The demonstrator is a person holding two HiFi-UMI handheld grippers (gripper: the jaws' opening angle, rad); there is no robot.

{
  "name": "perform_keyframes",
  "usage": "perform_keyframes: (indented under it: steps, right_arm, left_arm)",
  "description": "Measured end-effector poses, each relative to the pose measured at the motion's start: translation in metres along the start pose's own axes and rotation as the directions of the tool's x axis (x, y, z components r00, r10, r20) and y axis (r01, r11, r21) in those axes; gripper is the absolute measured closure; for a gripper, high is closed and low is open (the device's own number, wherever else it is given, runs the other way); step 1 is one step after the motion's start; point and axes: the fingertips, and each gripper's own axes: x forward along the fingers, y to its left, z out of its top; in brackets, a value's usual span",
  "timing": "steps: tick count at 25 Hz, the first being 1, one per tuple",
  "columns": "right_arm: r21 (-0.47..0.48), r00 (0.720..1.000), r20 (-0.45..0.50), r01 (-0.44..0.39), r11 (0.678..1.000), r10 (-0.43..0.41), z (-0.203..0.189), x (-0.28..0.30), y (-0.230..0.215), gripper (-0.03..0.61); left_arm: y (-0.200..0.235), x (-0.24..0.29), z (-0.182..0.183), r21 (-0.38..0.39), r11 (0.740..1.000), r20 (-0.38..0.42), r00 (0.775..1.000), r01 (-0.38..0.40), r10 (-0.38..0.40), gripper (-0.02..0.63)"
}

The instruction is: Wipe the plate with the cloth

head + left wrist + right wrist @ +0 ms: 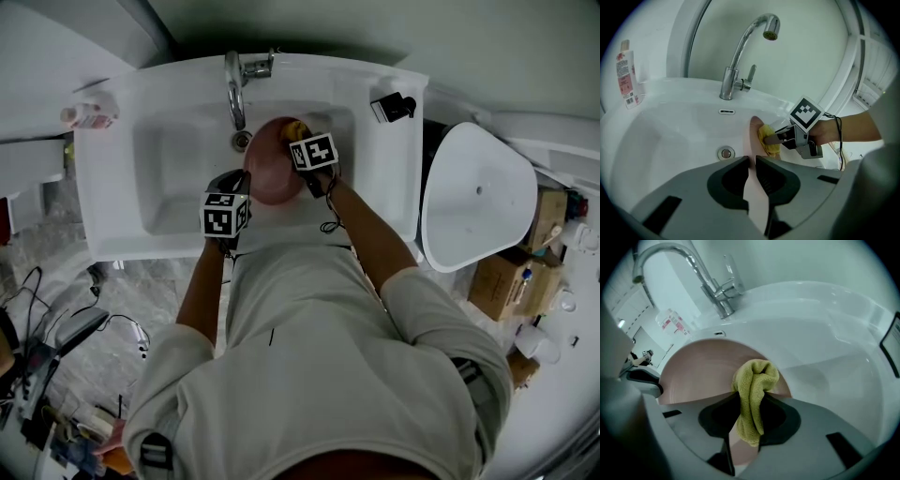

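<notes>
A pink plate point(274, 169) is held on edge over the white sink point(169, 187). My left gripper point(752, 164) is shut on the plate's point(754, 197) near rim. My right gripper point(749, 401) is shut on a yellow-green cloth point(753, 390), whose bunched end presses against the plate's point(703, 373) face. In the left gripper view the cloth point(768, 140) touches the plate's right side, with the right gripper point(774, 139) behind it. From the head view the right gripper point(302, 141) sits at the plate's far right and the left gripper point(242, 180) at its near left.
A chrome tap point(235, 89) arches over the drain point(242, 140). A bottle point(86, 115) lies on the sink's left ledge and a black-and-white object point(392, 106) on its right ledge. A white toilet lid point(473, 192) stands to the right, cardboard boxes point(511, 277) beyond it.
</notes>
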Motion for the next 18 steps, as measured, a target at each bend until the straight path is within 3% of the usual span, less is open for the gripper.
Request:
perform_keyframes:
  steps: [7, 12, 18]
  right_arm:
    - [-0.270, 0.996, 0.048, -0.056, 0.961, 0.071, 0.013, 0.001, 0.049, 0.464]
    - [-0.432, 0.990, 0.008, -0.126, 0.893, 0.143, -0.006, 0.002, 0.086, 0.464]
    - [-0.555, 0.979, -0.100, -0.201, 0.807, 0.175, -0.050, 0.000, 0.116, 0.464]
  left_arm:
    - [0.003, 0.002, -0.001, -0.013, 1.000, -0.004, 1.000, -0.004, 0.004, 0.552]
    - [0.007, 0.003, -0.005, -0.040, 0.999, -0.016, 1.000, -0.002, 0.002, 0.554]
    - [0.012, 0.003, -0.013, -0.062, 0.998, -0.031, 0.999, -0.007, 0.005, 0.558]
